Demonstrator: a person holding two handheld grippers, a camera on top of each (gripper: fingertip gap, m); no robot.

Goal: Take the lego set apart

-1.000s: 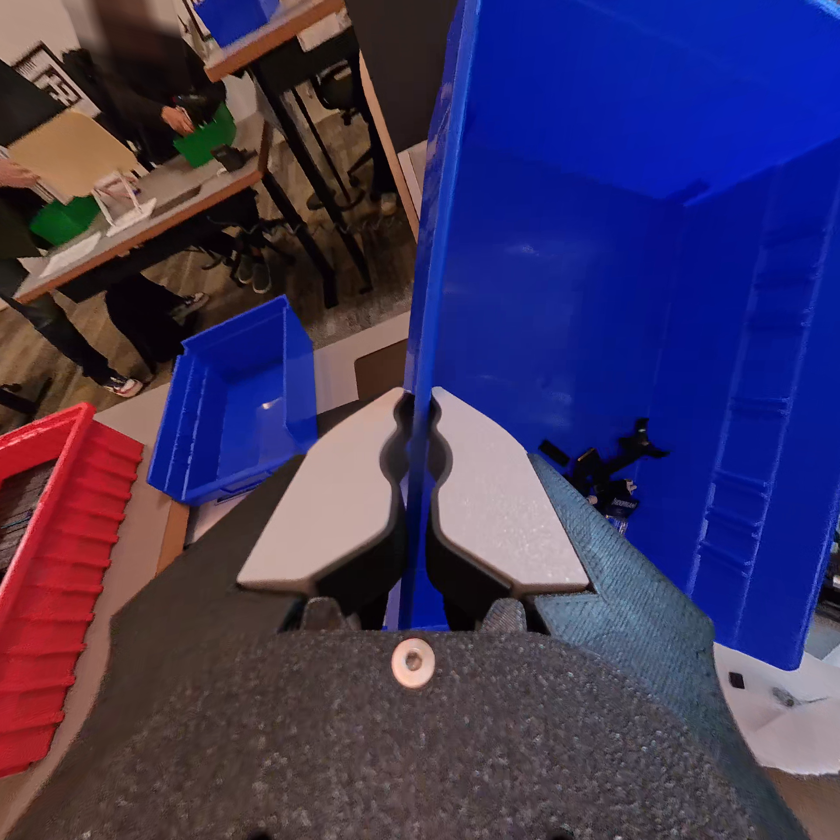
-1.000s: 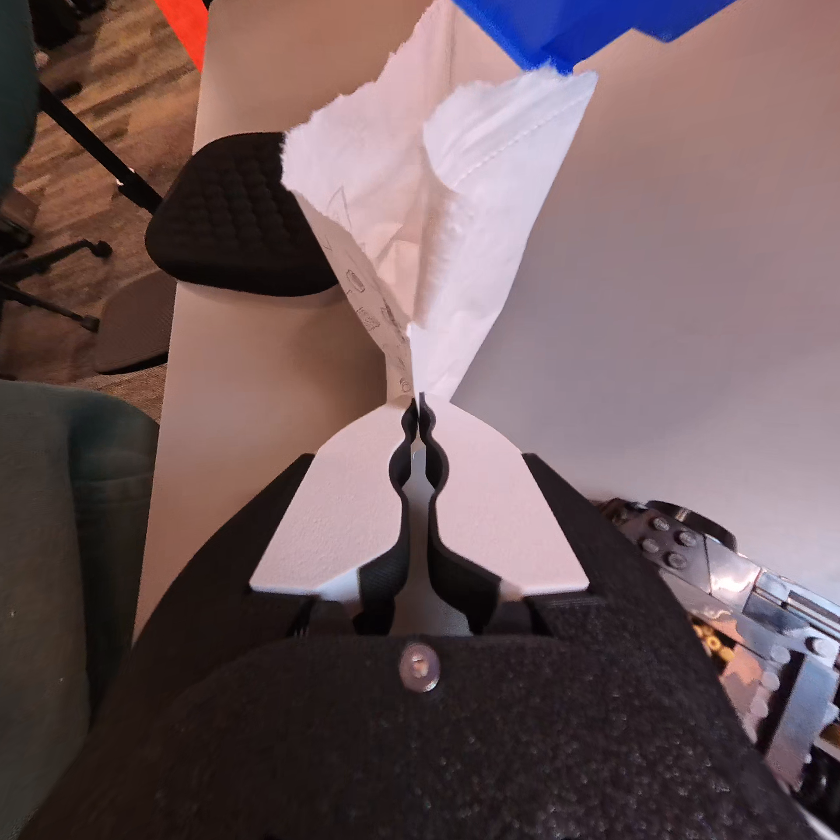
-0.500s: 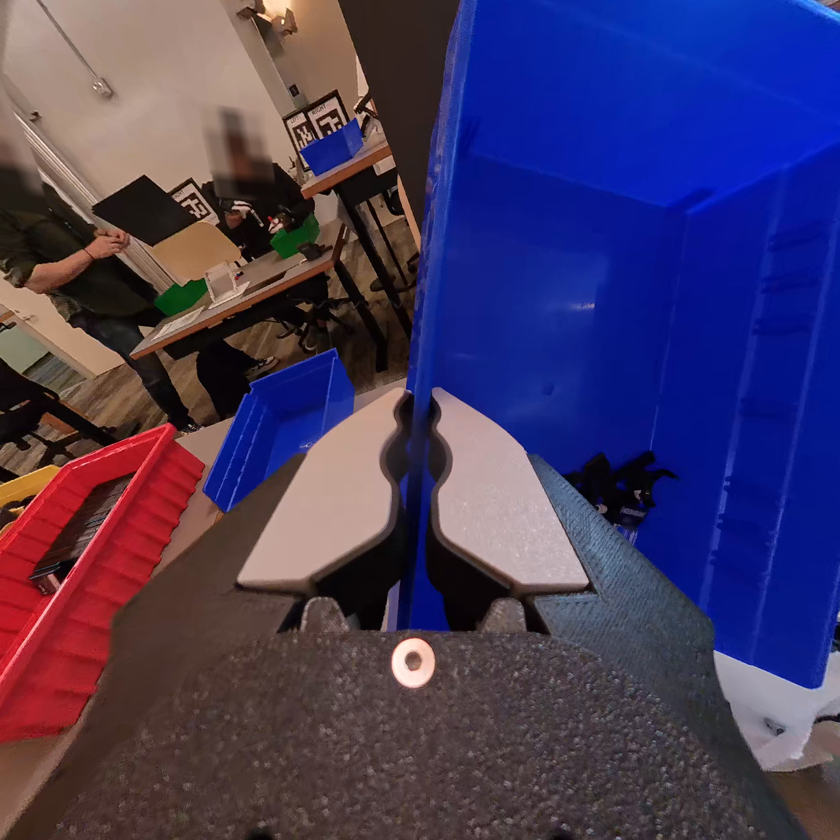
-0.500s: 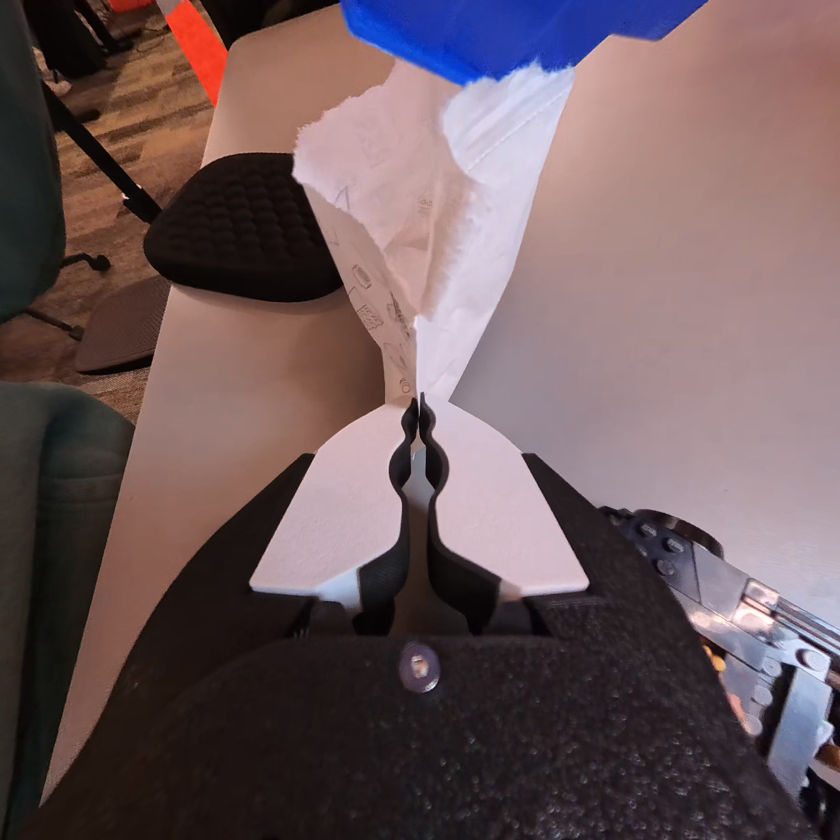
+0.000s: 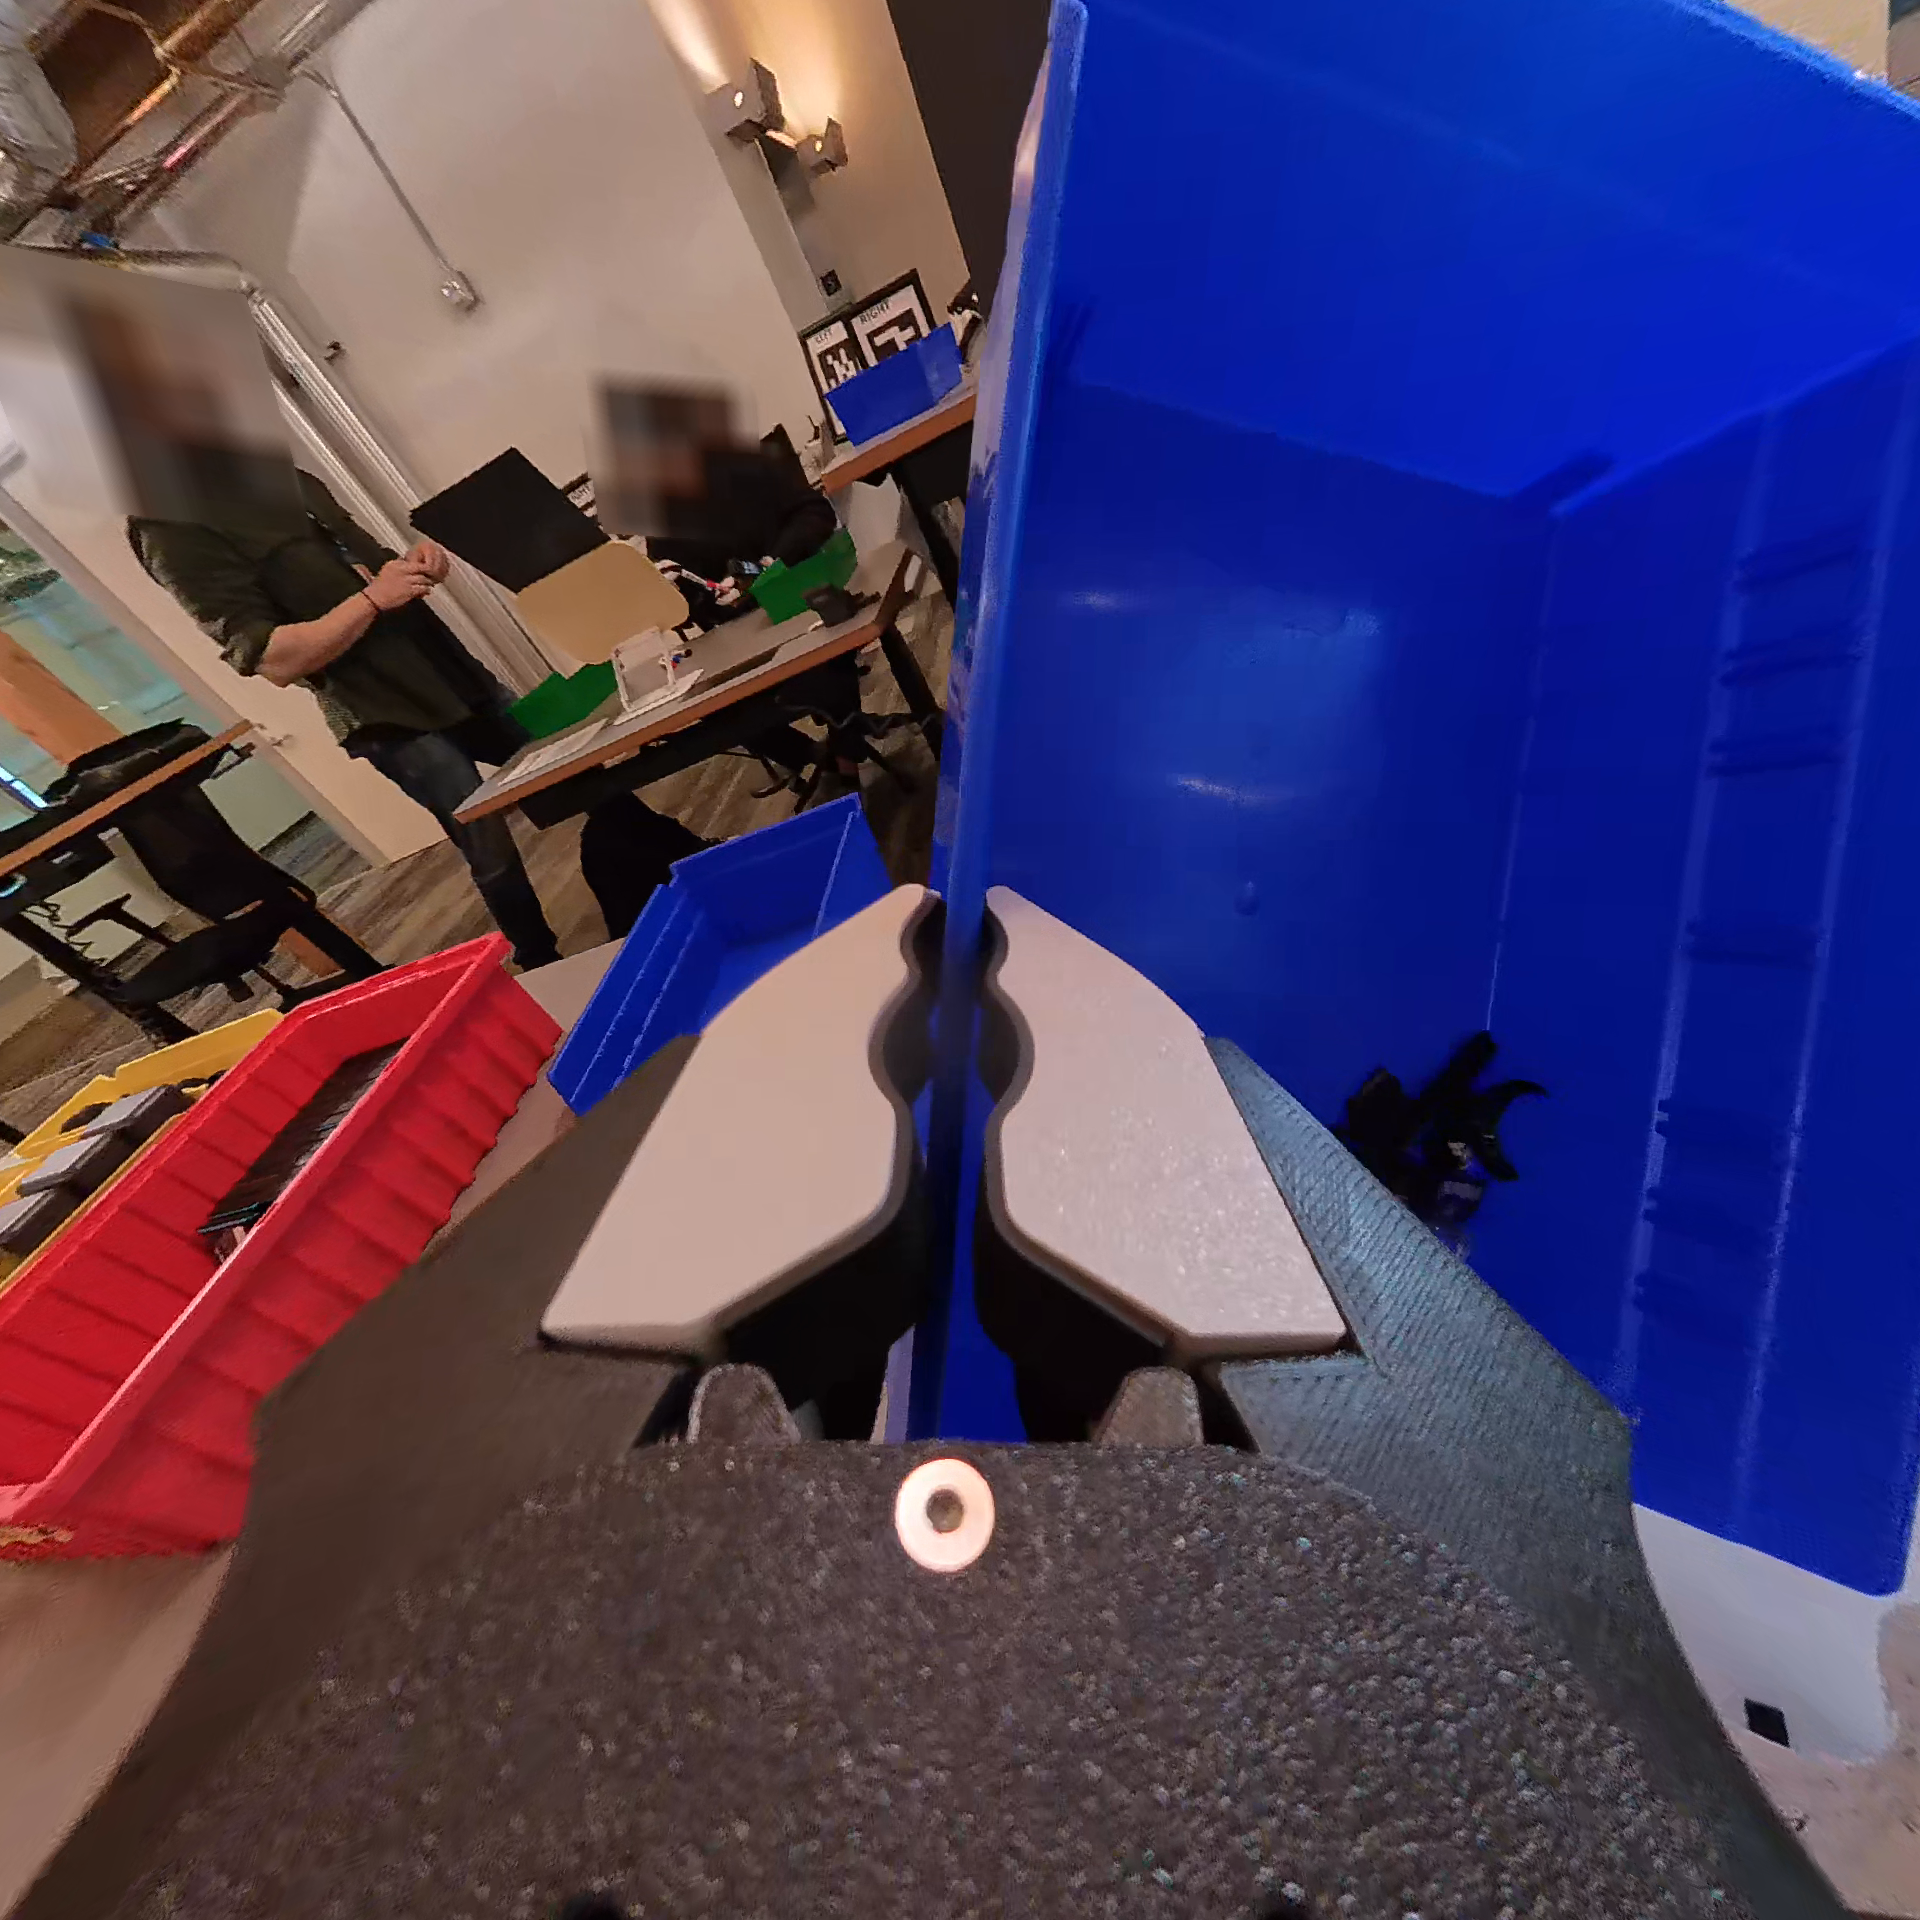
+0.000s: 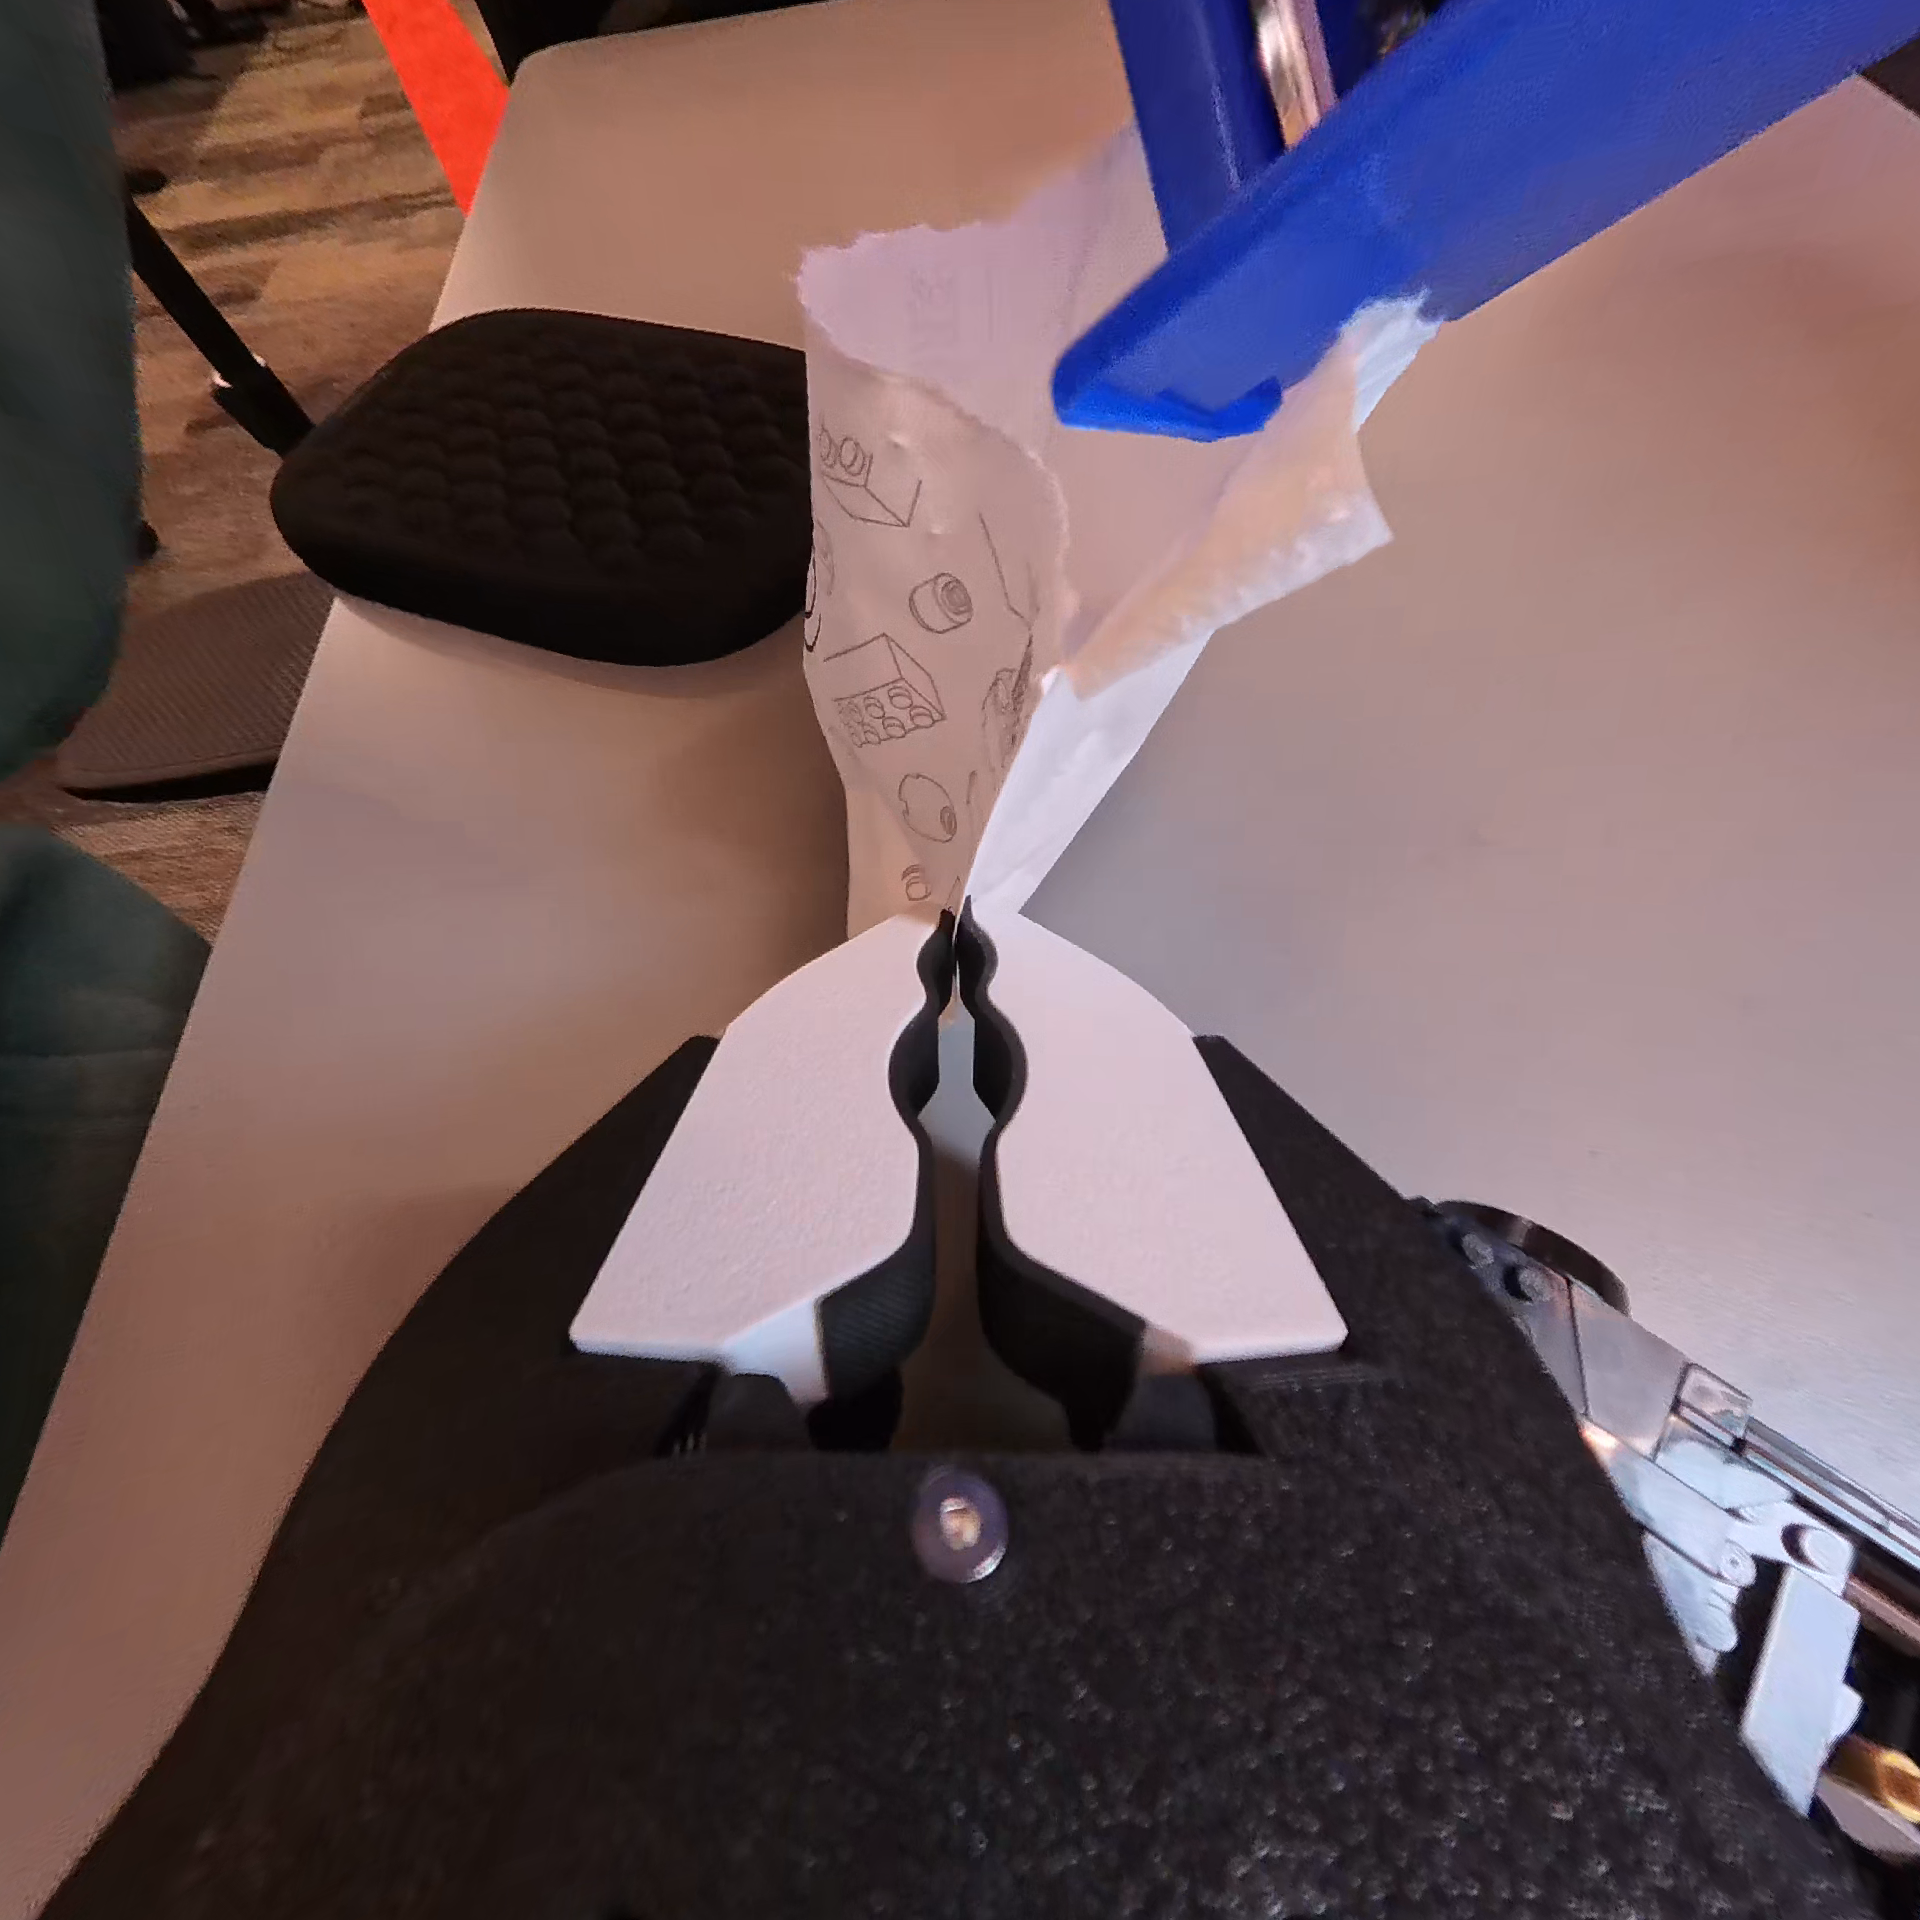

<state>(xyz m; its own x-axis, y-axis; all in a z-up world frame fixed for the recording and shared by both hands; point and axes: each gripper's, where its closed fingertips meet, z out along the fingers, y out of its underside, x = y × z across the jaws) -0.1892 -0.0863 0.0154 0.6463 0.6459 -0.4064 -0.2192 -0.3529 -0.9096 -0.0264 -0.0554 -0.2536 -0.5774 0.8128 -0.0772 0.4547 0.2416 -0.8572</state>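
Left wrist view is showing the left gripper (image 5: 954, 935) pinching the side wall of a big blue bin (image 5: 1351, 727), which is tipping up on its side with its open interior facing the camera. Inside that bin, a small clump of black lego pieces (image 5: 1439, 1122) is lying in the lower corner, against the ribbed end wall. Left of the bin, a smaller blue bin (image 5: 717, 966) is sitting on the tabletop (image 5: 94, 1683), and a red bin (image 5: 208, 1247) is lying farther left of that, with a yellow tray (image 5: 125, 1091) just beyond it. Below the bin's lower right edge, a bit of white paper bag (image 5: 1766, 1662) is showing. Behind the bin, two people are standing and sitting at other desks. Right wrist view is showing the right gripper (image 6: 958, 920) pressing together on the twisted neck of the white paper bag (image 6: 935, 623), which is printed with brick drawings and opening upward toward the blue bin (image 6: 1351, 260); the bin's edge is hanging over the bag's torn mouth. Left of the bag, a black padded armrest (image 6: 551, 488) is overlapping the tabletop (image 6: 1455, 727) edge. Right of the gripper, a grey and black lego model (image 6: 1683, 1455) is resting on the tabletop.
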